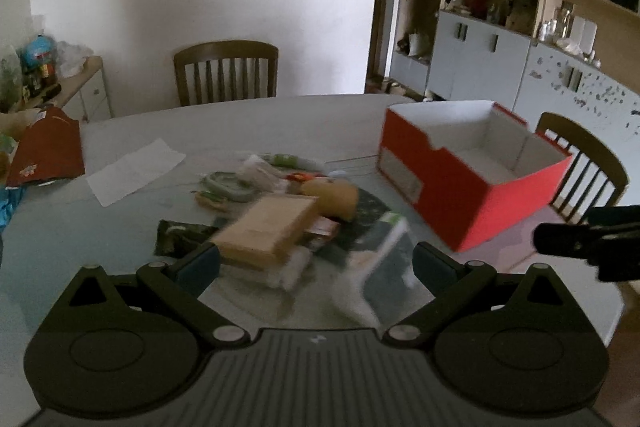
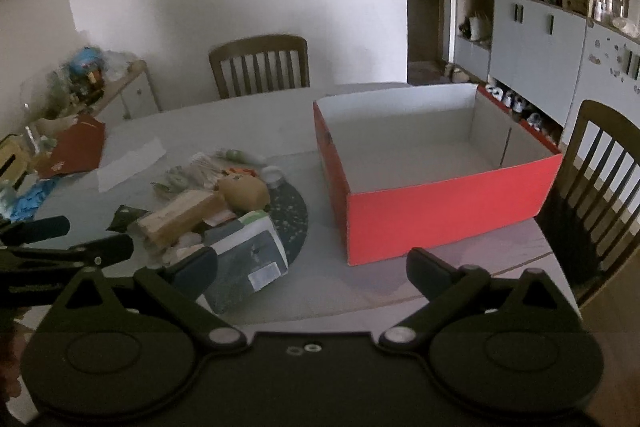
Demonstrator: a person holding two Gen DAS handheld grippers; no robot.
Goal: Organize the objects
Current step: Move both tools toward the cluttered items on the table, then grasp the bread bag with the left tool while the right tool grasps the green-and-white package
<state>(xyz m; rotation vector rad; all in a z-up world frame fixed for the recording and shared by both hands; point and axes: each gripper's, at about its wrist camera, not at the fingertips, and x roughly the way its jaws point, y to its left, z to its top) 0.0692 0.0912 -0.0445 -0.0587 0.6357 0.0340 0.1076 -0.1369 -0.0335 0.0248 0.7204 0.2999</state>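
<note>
A pile of small objects lies on the table: a tan cardboard box (image 1: 266,229) (image 2: 182,215), a yellow-brown pouch (image 1: 332,197) (image 2: 244,191), a grey and white packet (image 1: 380,259) (image 2: 248,259) and several wrappers. An open red shoebox (image 1: 472,179) (image 2: 436,167) stands empty to the right of the pile. My left gripper (image 1: 316,263) is open and empty, hovering just in front of the pile. My right gripper (image 2: 312,267) is open and empty, near the table's front edge between the pile and the red shoebox. The left gripper shows at the left edge of the right wrist view (image 2: 60,247).
A white paper sheet (image 1: 134,171) and a dark red bag (image 1: 48,153) lie at the table's left. Wooden chairs stand behind (image 1: 226,73) and at the right (image 2: 600,195). A dark round mat (image 2: 290,219) lies under the pile. Cabinets line the right wall.
</note>
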